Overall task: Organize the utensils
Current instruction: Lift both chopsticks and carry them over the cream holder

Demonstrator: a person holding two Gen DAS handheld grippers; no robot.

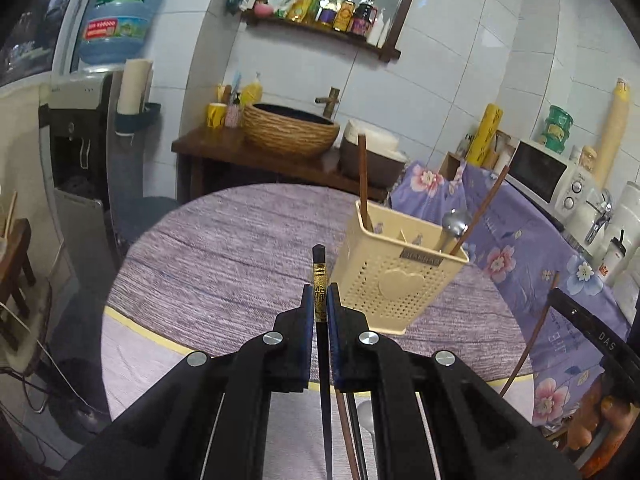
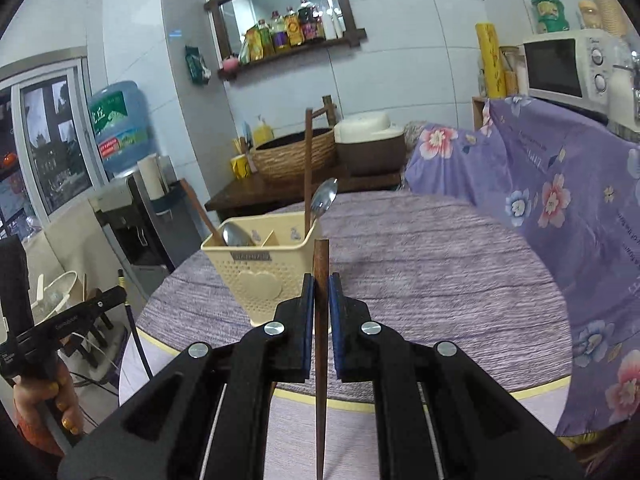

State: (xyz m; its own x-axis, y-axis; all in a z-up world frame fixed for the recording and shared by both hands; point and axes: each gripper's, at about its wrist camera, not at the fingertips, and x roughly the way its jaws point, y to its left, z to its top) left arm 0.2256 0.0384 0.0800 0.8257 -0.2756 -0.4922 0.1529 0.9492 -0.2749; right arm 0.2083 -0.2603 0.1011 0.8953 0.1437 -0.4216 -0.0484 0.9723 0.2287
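A cream perforated utensil holder (image 1: 394,276) stands on the round purple table (image 1: 224,248). It holds two brown chopsticks (image 1: 363,178) and a metal spoon (image 1: 456,222). My left gripper (image 1: 320,296) is shut on a black chopstick with a gold band (image 1: 319,276), just left of the holder. In the right wrist view the holder (image 2: 260,272) sits ahead and left. My right gripper (image 2: 321,292) is shut on a brown chopstick (image 2: 321,272), held upright beside the holder. The other gripper shows at each view's edge.
More utensils lie on the table under my left gripper (image 1: 352,432). A floral purple cloth (image 2: 560,184) covers furniture to the right, with a microwave (image 2: 568,68) on it. A wooden counter with a woven basin (image 1: 290,130) stands behind the table.
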